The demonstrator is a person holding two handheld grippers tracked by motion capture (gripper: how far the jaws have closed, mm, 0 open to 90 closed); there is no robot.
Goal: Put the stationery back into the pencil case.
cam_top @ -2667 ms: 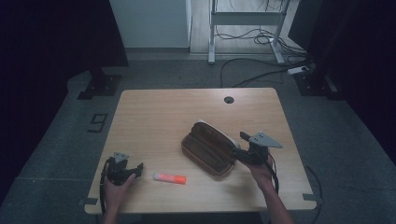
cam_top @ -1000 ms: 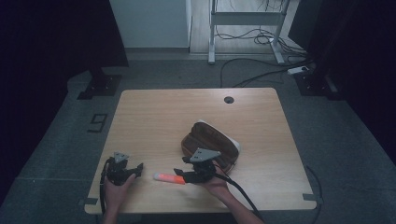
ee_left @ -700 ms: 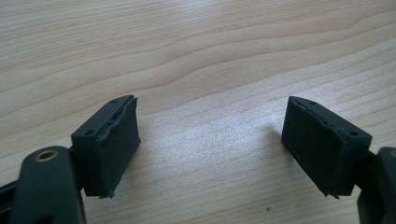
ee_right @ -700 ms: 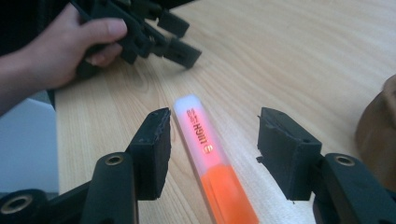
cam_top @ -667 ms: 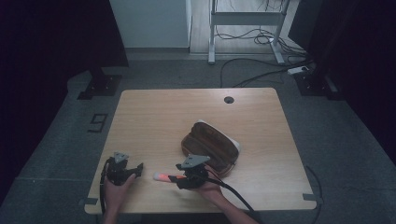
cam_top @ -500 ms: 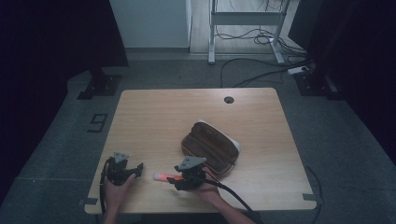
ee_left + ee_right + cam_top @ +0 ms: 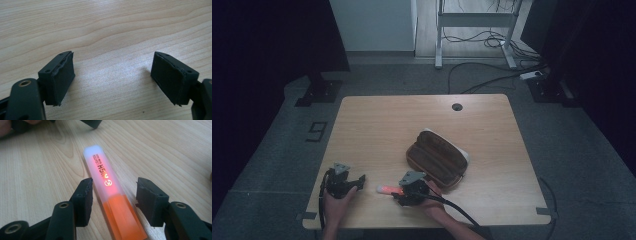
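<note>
An orange highlighter (image 7: 385,189) with a pale translucent cap lies flat near the table's front edge. In the right gripper view the highlighter (image 7: 106,182) runs lengthwise between the jaws of my right gripper (image 7: 114,201). The jaws have just been closing around it. A narrow gap still shows on each side, so the pads do not press on it. In the high view my right gripper (image 7: 398,192) sits low over the pen's orange end. My left gripper (image 7: 360,180) rests at the front left, open, with bare wood between its jaws (image 7: 112,80).
An open brown pen case (image 7: 436,160) lies slantwise right of centre, close behind my right hand. The wooden table (image 7: 382,130) has a cable hole (image 7: 457,106) near its far edge. The left gripper's jaw tips (image 7: 92,122) show just beyond the highlighter's cap.
My right gripper came over from the case on the right to the highlighter, sank down over it and narrowed its jaws. The left gripper stayed put.
</note>
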